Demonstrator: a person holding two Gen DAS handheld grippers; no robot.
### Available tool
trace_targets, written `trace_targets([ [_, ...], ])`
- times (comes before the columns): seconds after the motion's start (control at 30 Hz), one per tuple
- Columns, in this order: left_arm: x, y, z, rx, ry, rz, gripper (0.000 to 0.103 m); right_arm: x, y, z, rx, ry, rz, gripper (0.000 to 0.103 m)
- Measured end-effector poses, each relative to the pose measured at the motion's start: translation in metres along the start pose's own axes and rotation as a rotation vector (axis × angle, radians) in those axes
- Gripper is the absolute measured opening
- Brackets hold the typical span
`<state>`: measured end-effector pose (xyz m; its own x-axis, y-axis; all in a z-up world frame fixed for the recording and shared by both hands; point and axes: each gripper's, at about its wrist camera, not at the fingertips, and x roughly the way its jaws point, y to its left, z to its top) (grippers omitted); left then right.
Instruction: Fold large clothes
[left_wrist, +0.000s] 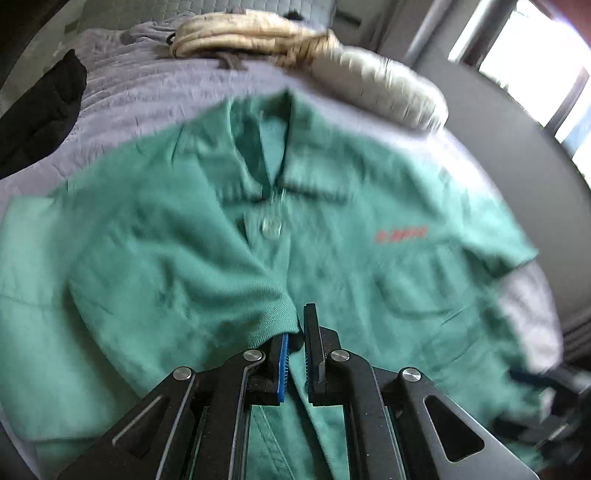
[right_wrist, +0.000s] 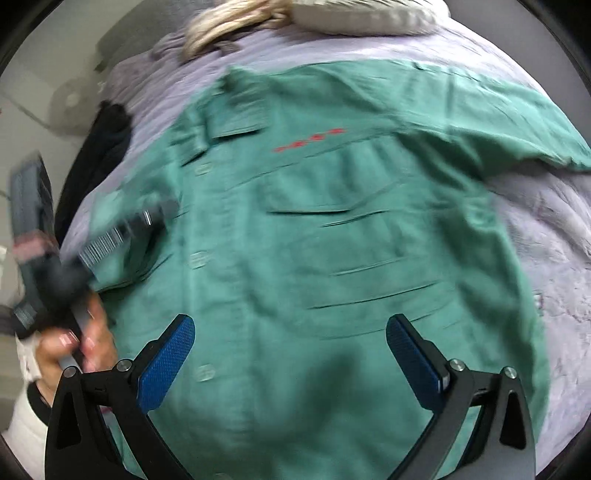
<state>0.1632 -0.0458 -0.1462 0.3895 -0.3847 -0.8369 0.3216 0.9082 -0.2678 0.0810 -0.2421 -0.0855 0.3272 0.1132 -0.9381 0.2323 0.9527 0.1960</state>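
Two tongs | left (left_wrist: 295, 332) clamps green shirt (left_wrist: 332, 266) sleeve | right (right_wrist: 290, 339) wide apart

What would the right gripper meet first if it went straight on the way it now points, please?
Most likely the green shirt: the right gripper, jaws wide open and empty, looks down on the shirt's front panel below the chest pocket, spread over the lilac bedcover. How far off the cloth is, the blurred view does not show.
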Motion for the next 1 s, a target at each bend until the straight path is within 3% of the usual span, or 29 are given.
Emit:
trace_targets([
  [0.1,-0.004,-0.008,-0.011,0.057,0.012,0.034,0.009,0.001,-0.016,0.013,0.001,0.003,-0.007,0.103],
  [0.13,-0.005,-0.009,-0.014,0.067,0.021,0.035,0.019,0.002,-0.015,0.019,-0.013,-0.006,-0.009,0.103],
  [0.17,-0.013,-0.008,-0.019,0.082,0.034,0.035,0.053,0.003,-0.014,0.025,-0.030,-0.016,-0.009,0.103],
  [0.23,-0.021,-0.014,-0.027,0.098,0.021,0.065,0.092,0.002,-0.002,0.039,-0.072,-0.037,0.006,0.103],
  [0.27,-0.039,-0.013,-0.037,0.113,-0.024,0.108,0.093,0.001,0.006,0.045,-0.094,-0.046,0.020,0.103],
  [0.33,-0.053,-0.004,-0.042,0.133,-0.037,0.162,0.093,0.003,0.035,0.062,-0.163,-0.070,0.067,0.103],
  [0.4,-0.065,0.014,-0.051,0.117,-0.054,0.301,0.093,0.008,0.063,0.070,-0.237,-0.082,0.103,0.103],
  [0.47,-0.074,0.043,-0.063,0.052,-0.053,0.445,0.093,0.022,0.106,0.076,-0.346,-0.073,0.118,0.103],
  [0.57,-0.076,0.095,-0.075,-0.124,-0.008,0.536,0.093,0.054,0.170,0.073,-0.506,-0.045,0.123,0.103],
  [0.63,-0.076,0.120,-0.080,-0.212,0.000,0.566,0.093,0.081,0.204,0.062,-0.609,-0.023,0.083,0.103],
  [0.73,-0.078,0.153,-0.083,-0.331,-0.027,0.595,0.093,0.122,0.239,0.046,-0.760,-0.043,-0.101,0.100],
  [0.77,-0.079,0.160,-0.083,-0.354,-0.043,0.612,0.093,0.136,0.244,0.044,-0.798,-0.053,-0.189,0.092],
  [0.83,-0.082,0.167,-0.085,-0.371,-0.059,0.633,0.093,0.140,0.239,0.048,-0.791,-0.067,-0.198,0.033],
  [0.9,-0.086,0.173,-0.088,-0.388,-0.072,0.657,0.093,0.124,0.219,0.063,-0.700,-0.088,-0.171,0.016],
  [1.0,-0.089,0.183,-0.090,-0.411,-0.094,0.683,0.093,0.089,0.171,0.097,-0.486,-0.137,-0.039,0.014],
])
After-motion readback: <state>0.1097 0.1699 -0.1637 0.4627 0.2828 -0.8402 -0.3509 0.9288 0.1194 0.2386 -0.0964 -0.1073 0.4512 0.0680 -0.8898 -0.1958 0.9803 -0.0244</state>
